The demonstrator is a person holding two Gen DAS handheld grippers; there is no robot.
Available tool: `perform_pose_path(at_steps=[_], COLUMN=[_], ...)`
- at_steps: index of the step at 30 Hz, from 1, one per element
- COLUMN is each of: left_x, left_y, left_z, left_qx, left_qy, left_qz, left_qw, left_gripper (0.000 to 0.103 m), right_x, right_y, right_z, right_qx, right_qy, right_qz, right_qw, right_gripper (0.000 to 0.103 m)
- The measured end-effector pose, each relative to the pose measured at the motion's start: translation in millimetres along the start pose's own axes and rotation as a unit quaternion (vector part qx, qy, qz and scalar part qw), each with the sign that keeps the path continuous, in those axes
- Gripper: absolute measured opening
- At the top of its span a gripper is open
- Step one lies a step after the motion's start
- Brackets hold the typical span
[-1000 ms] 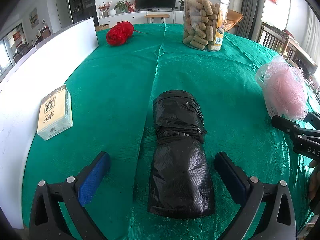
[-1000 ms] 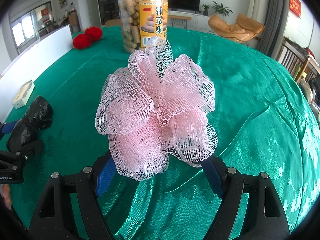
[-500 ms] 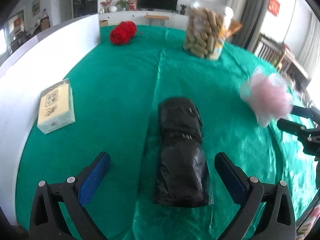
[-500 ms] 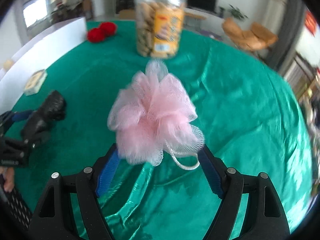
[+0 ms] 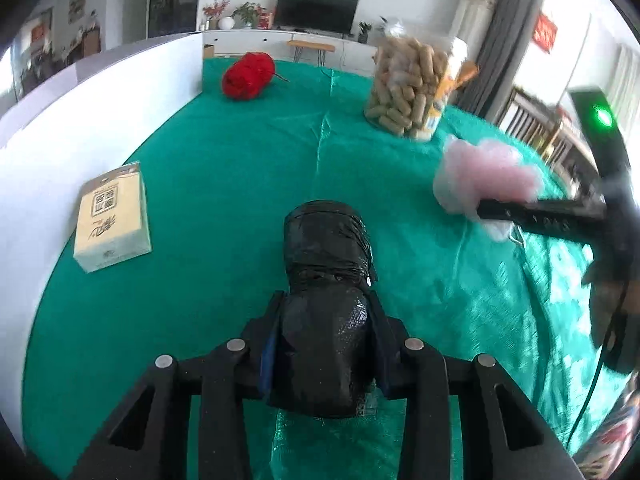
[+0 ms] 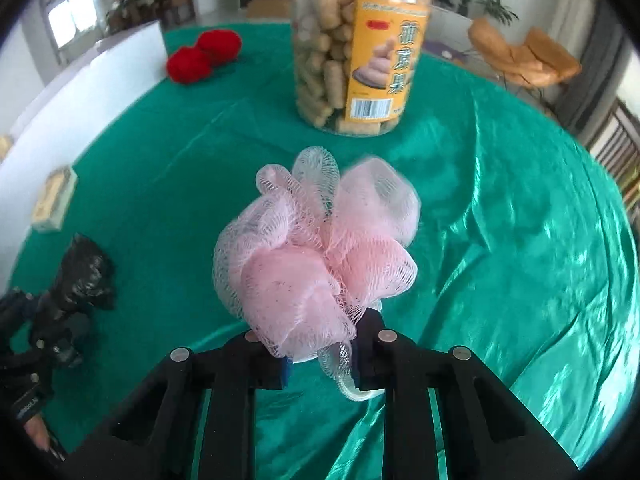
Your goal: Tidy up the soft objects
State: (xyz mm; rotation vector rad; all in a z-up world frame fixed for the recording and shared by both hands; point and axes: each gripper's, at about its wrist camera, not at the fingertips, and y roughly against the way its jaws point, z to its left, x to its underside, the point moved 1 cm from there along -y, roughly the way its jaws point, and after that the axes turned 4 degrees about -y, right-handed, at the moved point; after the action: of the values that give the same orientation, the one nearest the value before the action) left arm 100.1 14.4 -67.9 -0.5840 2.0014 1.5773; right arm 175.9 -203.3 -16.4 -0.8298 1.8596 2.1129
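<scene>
A black plastic-bag roll lies lengthwise on the green cloth. My left gripper is closing on its near end, both pads pressing its sides. The same roll shows at the left of the right wrist view. A pink mesh bath sponge sits between the jaws of my right gripper, which are closing tight on its base, its white cord loop hanging below. From the left wrist view the sponge hangs a little above the cloth at the right, one black finger under it.
A tall clear jar of snack sticks stands at the back. Red yarn balls lie at the far left. A tan tissue pack rests beside the white board wall. Wrinkled green cloth covers the round table.
Both grippers went from wide open to clamped: the left on the black roll, the right on the pink sponge. The right gripper carried the sponge up and toward the table's middle.
</scene>
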Motion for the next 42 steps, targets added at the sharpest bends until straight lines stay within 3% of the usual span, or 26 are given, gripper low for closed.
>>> perform_pose_path(at_steps=[4,8,12,15,16,17,18,19,21,23,25,28,33,35,38,42], left_x=[-7.8,-32.2,-55.9,-63.7,-63.2,-62.5,-60.7,-57.4,-49.9,-43.2,-34.6,-22.5,-22.3,-22.9,-15.3,-3.6], left_y=[33.9,92.5,148.1,172.7,175.2,176.3,176.5,177.5,182.3,184.6,185.9,185.9,175.9,162.0,131.2,86.5], left_z=[15.4,53.9,124.5,193.3,211.2,227.4,247.2,259.6,276.1,281.6,279.2,260.0,184.6,142.6,96.2,57.6], left_qx=[0.023,0.010,-0.050,-0.142,-0.169,-0.193,-0.224,-0.248,-0.277,-0.278,-0.273,-0.237,-0.154,-0.111,-0.075,-0.087], left_qy=[0.033,0.055,0.093,0.117,0.125,0.133,0.143,0.150,0.155,0.158,0.164,0.164,0.108,0.074,0.040,0.029], left_qz=[-0.034,-0.082,-0.113,-0.098,-0.086,-0.073,-0.055,-0.045,-0.041,-0.041,-0.050,-0.061,-0.071,-0.060,-0.023,0.020], left_qw=[0.9986,0.9951,0.9879,0.9781,0.9738,0.9695,0.9624,0.9560,0.9473,0.9467,0.9467,0.9556,0.9796,0.9893,0.9961,0.9956], left_gripper=[0.037,0.037,0.037,0.039,0.047,0.072,0.087,0.103,0.103,0.103,0.103,0.103,0.103,0.103,0.103,0.103], right_x=[0.0,-31.1,-74.3,-100.8,-107.0,-112.0,-117.3,-120.5,-121.9,-115.2,-107.7,-88.5,-36.0,-11.1,27.3,64.2], right_y=[42.6,79.1,97.9,96.0,92.9,87.2,79.2,68.8,51.4,44.0,42.9,45.1,32.8,23.4,14.2,8.0], right_z=[23.8,80.5,164.7,235.6,255.4,272.3,288.5,303.2,319.9,318.5,302.5,275.7,192.7,153.6,97.3,43.9], right_qx=[-0.027,-0.079,-0.164,-0.225,-0.242,-0.260,-0.285,-0.301,-0.302,-0.303,-0.295,-0.251,-0.109,-0.050,0.008,0.036], right_qy=[0.022,0.054,0.077,0.090,0.090,0.089,0.086,0.080,0.069,0.057,0.055,0.069,0.106,0.110,0.091,0.044], right_qz=[-0.041,-0.091,-0.113,-0.112,-0.110,-0.105,-0.092,-0.072,-0.034,-0.023,-0.035,-0.064,-0.094,-0.091,-0.073,-0.056], right_qw=[0.999,0.991,0.977,0.964,0.960,0.956,0.950,0.948,0.950,0.951,0.953,0.963,0.984,0.989,0.993,0.997], right_gripper=[0.023,0.023,0.025,0.029,0.034,0.050,0.075,0.077,0.076,0.076,0.076,0.076,0.075,0.075,0.075,0.075])
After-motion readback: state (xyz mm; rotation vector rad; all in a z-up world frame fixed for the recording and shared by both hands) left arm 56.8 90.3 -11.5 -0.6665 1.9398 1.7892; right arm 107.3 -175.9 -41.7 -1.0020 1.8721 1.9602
